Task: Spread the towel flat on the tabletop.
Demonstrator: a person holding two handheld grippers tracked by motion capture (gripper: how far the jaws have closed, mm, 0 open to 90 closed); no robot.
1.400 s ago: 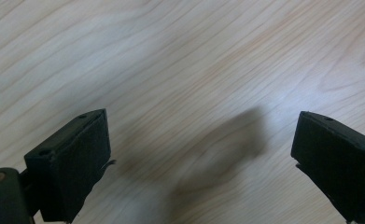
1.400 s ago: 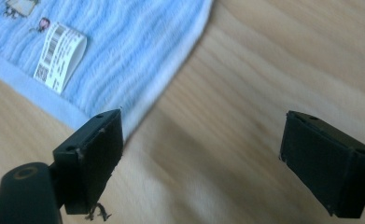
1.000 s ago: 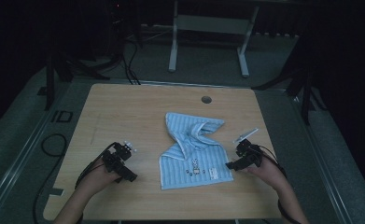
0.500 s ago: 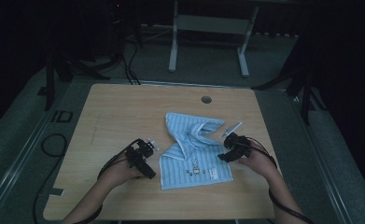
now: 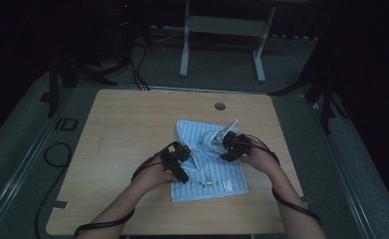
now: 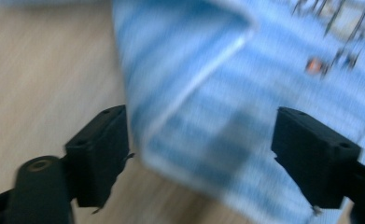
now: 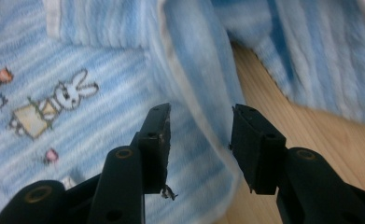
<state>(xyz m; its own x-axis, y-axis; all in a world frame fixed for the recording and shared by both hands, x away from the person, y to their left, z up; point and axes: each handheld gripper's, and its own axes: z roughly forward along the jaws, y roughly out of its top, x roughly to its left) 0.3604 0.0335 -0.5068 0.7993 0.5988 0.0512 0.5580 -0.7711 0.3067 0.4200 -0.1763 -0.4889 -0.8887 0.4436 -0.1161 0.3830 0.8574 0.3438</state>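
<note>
While both grippers are set at the towel [image 5: 209,172] mid-table [image 5: 132,124], the grasp step is judged underway; clamping comes next. High view: left gripper [image 5: 178,160] at the left edge, right gripper [image 5: 230,145] at the bunched top. Left gripper view: jaws wide, just closing, fold between, nothing pinched. Right gripper view: jaws half-closed, just closing, hem straddled, not gripped.

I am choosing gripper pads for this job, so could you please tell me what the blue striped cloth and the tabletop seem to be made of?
The cloth looks like soft terry or fleece: a fuzzy nap, ribbed pale and darker blue stripes, a stitched hem and a printed rabbit. The tabletop looks like light wood or wood-grain laminate, matte, with fine straight grain; which of the two cannot be told.
</note>
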